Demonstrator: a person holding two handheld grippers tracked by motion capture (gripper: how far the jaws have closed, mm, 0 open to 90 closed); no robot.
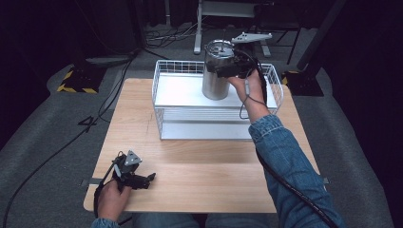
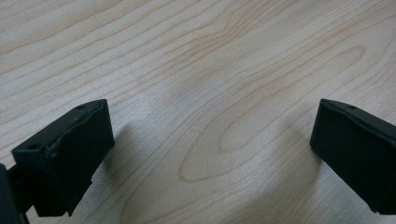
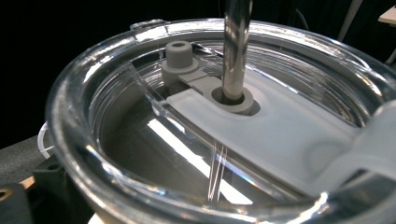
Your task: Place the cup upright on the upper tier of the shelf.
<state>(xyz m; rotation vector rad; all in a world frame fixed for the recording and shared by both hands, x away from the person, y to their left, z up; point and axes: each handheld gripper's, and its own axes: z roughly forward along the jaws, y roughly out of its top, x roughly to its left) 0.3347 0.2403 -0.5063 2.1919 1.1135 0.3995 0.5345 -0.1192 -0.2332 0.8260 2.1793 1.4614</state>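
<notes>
A steel tumbler (image 1: 216, 83) stands upright inside a white wire basket (image 1: 164, 102) at the back of the wooden table (image 1: 204, 175). My right gripper (image 1: 228, 69) is up at the tumbler's top, jaws closed around it just under the rim. In the right gripper view the clear lid (image 3: 261, 126) sits very close, with a metal straw (image 3: 236, 46) through its grey slider, and one black finger (image 3: 51, 186) shows below the rim. My left gripper (image 1: 149, 178) rests near the front left edge. It is open, with bare wood between its jaws (image 2: 212, 144).
The basket has a raised white shelf (image 1: 180, 90) on which the tumbler stands. Wood lies bare between the basket and the front edge. Beyond the table are cables on the grey floor (image 1: 47, 142), a yellow-and-black stand base (image 1: 76, 80) and dark equipment legs.
</notes>
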